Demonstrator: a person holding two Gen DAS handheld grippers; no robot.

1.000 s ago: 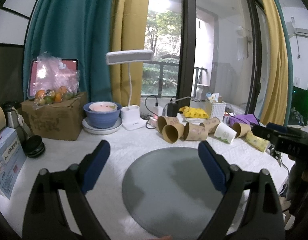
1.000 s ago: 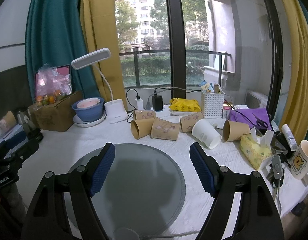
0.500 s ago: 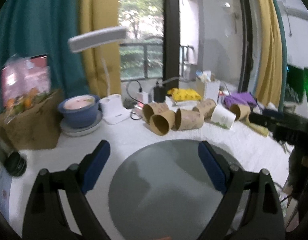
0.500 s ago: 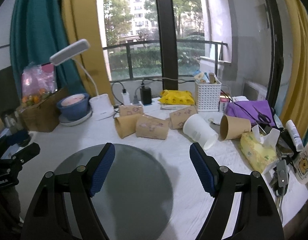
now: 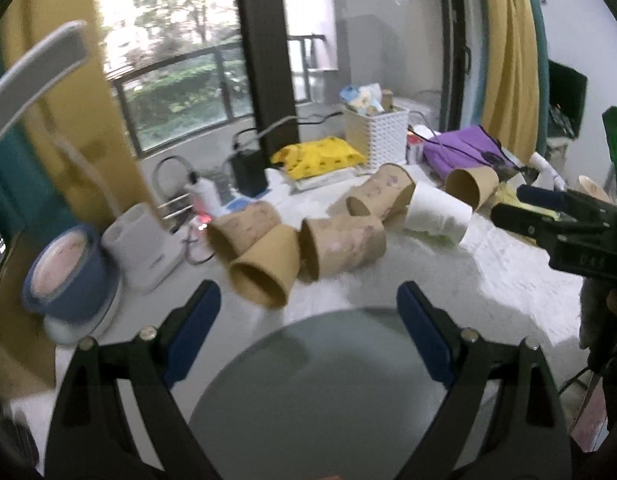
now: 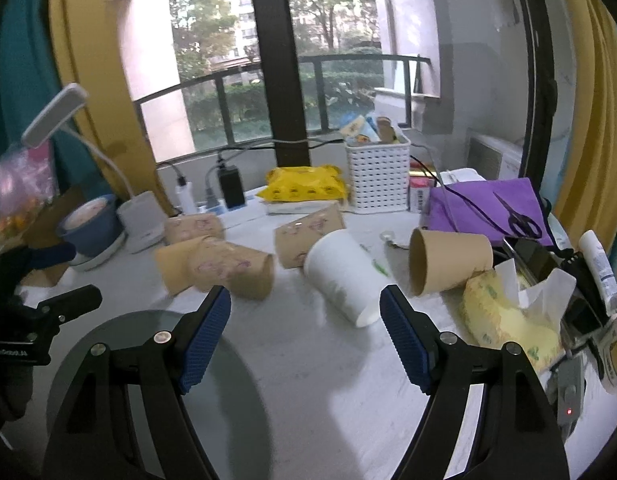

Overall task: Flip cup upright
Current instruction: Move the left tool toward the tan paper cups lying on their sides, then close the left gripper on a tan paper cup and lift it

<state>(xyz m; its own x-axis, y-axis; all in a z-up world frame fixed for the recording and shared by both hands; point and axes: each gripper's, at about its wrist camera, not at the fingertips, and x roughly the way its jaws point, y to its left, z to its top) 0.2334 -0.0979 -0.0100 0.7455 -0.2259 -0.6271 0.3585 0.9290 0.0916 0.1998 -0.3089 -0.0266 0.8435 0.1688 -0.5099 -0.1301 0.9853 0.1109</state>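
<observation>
White cup [image 6: 342, 276] lies on side on table [image 6: 328, 380], mouth toward camera, just ahead of right gripper [image 6: 304, 338]. Patterned cup [image 6: 308, 234] touching behind, brown cup [image 6: 448, 266] near on right, tissue pack [image 6: 504, 316] beyond. Bare tabletop before cup. Right gripper spread wide, empty. Left gripper [image 5: 308, 334] spread, empty, above grey mat [image 5: 316, 392].

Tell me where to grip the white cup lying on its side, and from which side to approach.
Grip the white cup across its mid-wall, coming from above with the open right gripper. It lies on its side, mouth toward the camera; its curved wall is exposed on top, and brown cups crowd its far end.
</observation>
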